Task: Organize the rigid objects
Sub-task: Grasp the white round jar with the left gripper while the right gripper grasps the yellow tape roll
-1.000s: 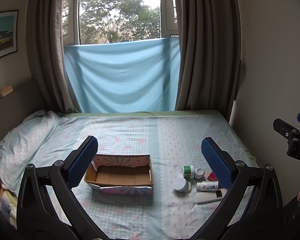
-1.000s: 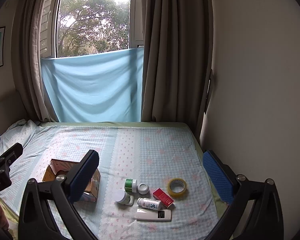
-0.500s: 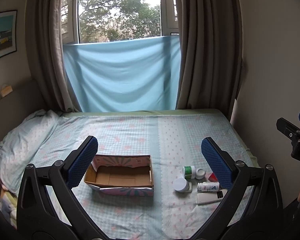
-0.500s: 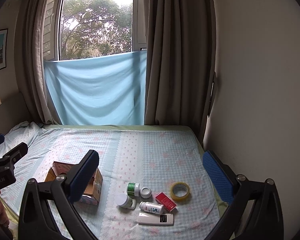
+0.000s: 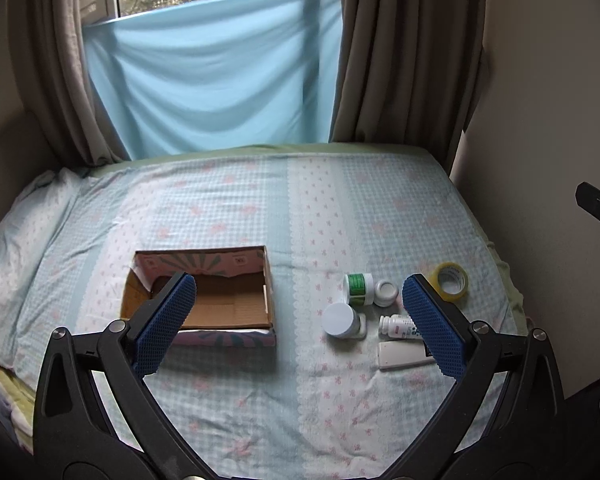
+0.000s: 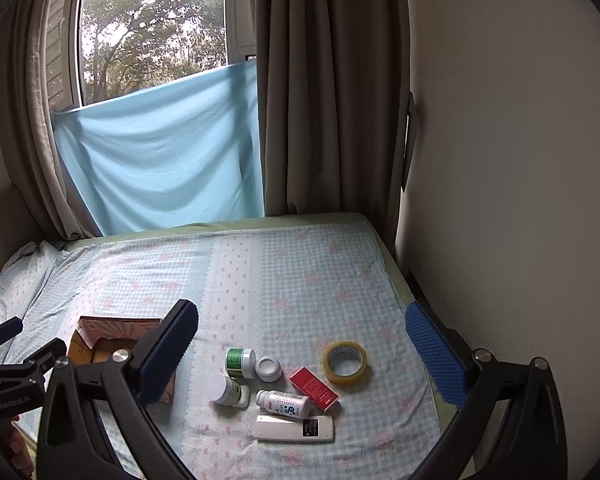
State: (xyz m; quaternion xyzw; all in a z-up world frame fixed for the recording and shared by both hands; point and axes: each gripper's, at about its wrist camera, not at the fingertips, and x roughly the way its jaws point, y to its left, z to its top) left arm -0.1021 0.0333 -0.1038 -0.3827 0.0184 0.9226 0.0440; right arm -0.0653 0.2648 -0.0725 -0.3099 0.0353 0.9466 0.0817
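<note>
Right wrist: glossy yellow tape ring [image 6: 344,361] beside rectangular red box [image 6: 314,386].

A home bedroom: bed [image 5: 260,208], pillow [image 5: 24,232], curtains [image 6: 324,92] at window.

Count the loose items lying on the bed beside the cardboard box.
7, clustered: green jar, small lid, white-capped bottle, white bottle, red box, tape roll, remote.
</note>
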